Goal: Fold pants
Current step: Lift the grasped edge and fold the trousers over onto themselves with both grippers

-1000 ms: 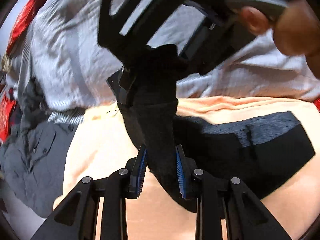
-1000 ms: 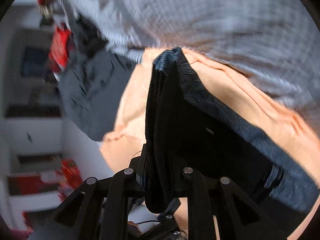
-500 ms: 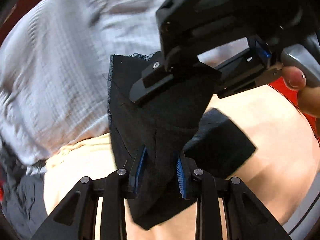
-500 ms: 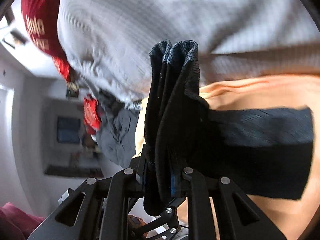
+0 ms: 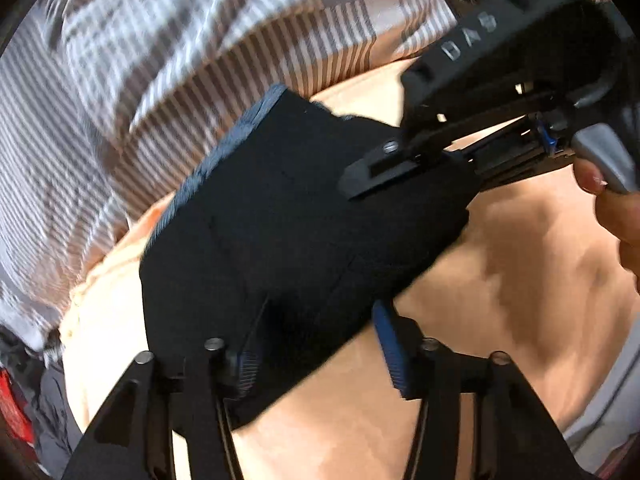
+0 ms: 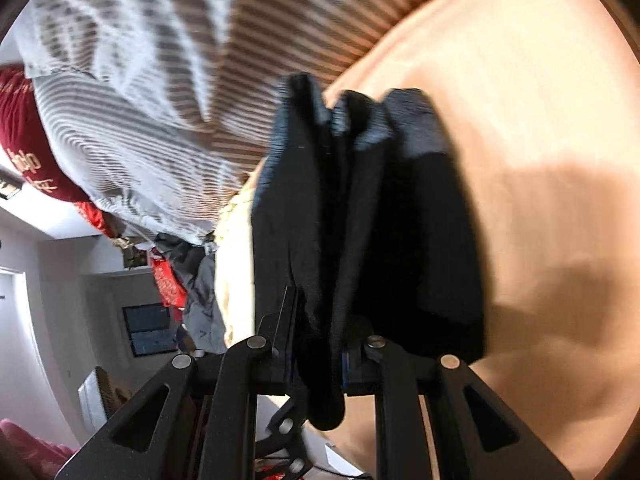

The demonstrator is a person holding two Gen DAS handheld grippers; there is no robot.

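Peach bedding (image 5: 500, 264) covers the bed, and the folded black pants (image 5: 280, 220) sit on it in the middle of the left tool's view. Nearest, the left tool (image 5: 320, 356) has its blue pads on each side of the near end of the pants. Its jaws are opening, and the right pad (image 5: 390, 344) stands clear of the cloth; the left pad looks close to it, but the blur makes this hard to judge. Farther off, the right tool (image 5: 404, 168) reaches in from the right and pinches the far end of the pants, with a hand (image 5: 616, 208) behind it. In its own view the right tool (image 6: 318, 364) is clenched on a thick bunch of black folds (image 6: 360, 220). Beyond the pants lies a striped grey and white blanket (image 5: 140, 80). Far left are grey clothes (image 6: 204, 300) and something red (image 6: 24, 140).
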